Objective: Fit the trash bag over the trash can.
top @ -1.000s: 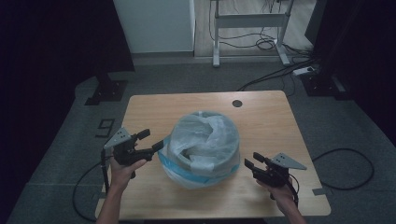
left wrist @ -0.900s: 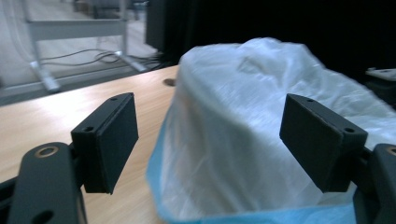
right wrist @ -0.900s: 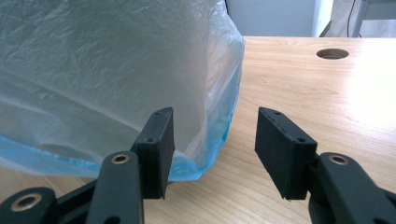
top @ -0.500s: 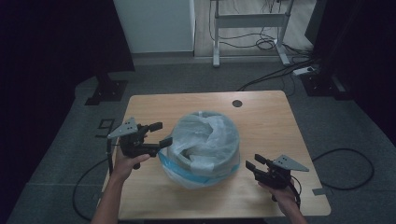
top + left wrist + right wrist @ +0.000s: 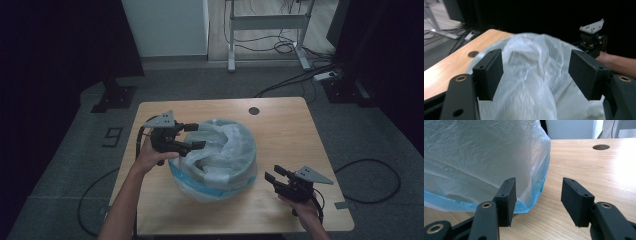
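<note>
A round bin point(image 5: 216, 172) lined with a crinkled white plastic bag point(image 5: 220, 150) is being worked on mid-table point(image 5: 280, 125).
The left gripper point(image 5: 196, 136), jaws just closing yet parted, is being held over the bag's rim; the right gripper point(image 5: 272, 173) is being kept open beside it.

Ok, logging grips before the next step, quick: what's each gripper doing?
Left gripper: open, jaws just closing, over the plastic bag, nothing pinched.
Right gripper: open, holding nothing, on the table beside the bag.
</note>
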Available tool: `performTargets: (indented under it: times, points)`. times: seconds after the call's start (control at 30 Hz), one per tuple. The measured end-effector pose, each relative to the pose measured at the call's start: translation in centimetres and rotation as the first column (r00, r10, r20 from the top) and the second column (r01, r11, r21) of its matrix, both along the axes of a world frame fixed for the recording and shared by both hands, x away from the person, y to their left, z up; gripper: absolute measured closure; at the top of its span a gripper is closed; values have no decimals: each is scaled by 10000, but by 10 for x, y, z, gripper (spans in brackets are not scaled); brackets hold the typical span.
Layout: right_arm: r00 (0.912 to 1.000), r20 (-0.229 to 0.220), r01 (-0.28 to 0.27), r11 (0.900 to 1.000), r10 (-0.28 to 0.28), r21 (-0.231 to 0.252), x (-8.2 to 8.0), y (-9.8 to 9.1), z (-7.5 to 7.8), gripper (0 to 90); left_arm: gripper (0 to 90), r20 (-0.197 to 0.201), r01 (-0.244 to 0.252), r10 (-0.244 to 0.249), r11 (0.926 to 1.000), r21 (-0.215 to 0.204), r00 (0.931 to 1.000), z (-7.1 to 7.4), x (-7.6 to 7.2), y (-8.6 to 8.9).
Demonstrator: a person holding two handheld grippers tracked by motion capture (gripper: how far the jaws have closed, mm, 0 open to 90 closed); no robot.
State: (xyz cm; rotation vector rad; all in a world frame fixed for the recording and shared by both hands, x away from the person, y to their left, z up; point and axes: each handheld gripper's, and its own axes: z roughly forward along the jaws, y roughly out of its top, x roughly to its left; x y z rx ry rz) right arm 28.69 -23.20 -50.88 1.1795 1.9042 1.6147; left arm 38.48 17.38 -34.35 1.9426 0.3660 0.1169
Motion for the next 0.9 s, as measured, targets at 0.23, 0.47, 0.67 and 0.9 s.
performTargets:
  times: [0.23, 0.47, 0.67, 0.9]
  points:
    - [10000, -68, 48, 10000, -48, 70, 1, -1, -1, 449, 315, -250, 687, -680, 9972, 290, 9974, 10, 15, -28]
    - [10000, -78, -5, 10000, 6, 72, 0, 0, -1, 449, 340, -671, 1365, -1303, 9858, 981, 9892, 12, 29, -67]
    - [10000, -59, -31, 9999, 32, 96, 0, 1, -1, 449, 394, -844, 1577, -1419, 9609, 2278, 9863, 7, 37, -93]
    - [10000, -50, -31, 10000, 31, 36, -1, 1, -1, 449, 523, -1225, 1435, -1011, 8982, 4155, 9873, -5, 41, -115]
